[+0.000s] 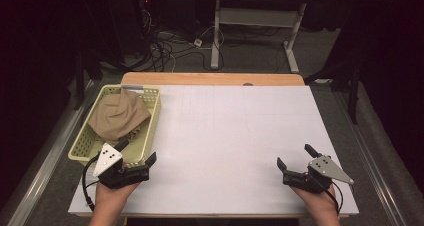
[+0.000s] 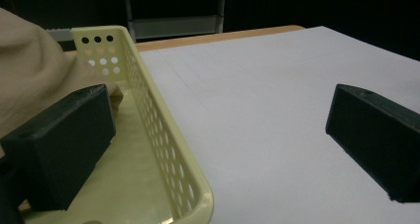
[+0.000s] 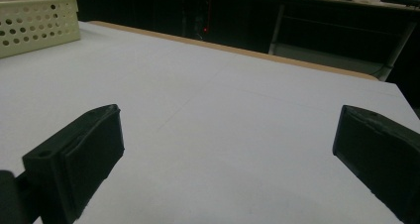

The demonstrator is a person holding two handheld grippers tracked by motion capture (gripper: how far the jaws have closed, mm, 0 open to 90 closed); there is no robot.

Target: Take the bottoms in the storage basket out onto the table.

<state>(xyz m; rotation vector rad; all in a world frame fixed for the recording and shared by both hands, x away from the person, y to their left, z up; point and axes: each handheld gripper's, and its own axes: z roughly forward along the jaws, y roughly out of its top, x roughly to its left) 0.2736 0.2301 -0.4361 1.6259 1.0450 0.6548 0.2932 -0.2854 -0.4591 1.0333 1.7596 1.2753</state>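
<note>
A pale yellow perforated basket (image 1: 153, 117) stands at the table's left side with a crumpled tan cloth (image 1: 119, 115) inside. My left gripper (image 1: 137, 152) is open at the basket's near right corner. One jaw hangs over the basket's inside and the other over the white sheet, and nothing is between them. The left gripper view has the basket wall (image 2: 161, 135) running between the jaws of my left gripper (image 2: 218, 97), with the cloth (image 2: 29, 75) behind the left jaw. My right gripper (image 1: 294, 155) stands open and empty near the front right of the table.
A white sheet (image 1: 235, 126) covers the table, with a wooden strip (image 1: 210, 79) along the far edge. In the right gripper view my right gripper (image 3: 230, 112) faces bare sheet, with the basket (image 3: 34, 21) far left. Cables (image 1: 160, 48) and a desk frame (image 1: 257, 18) lie beyond.
</note>
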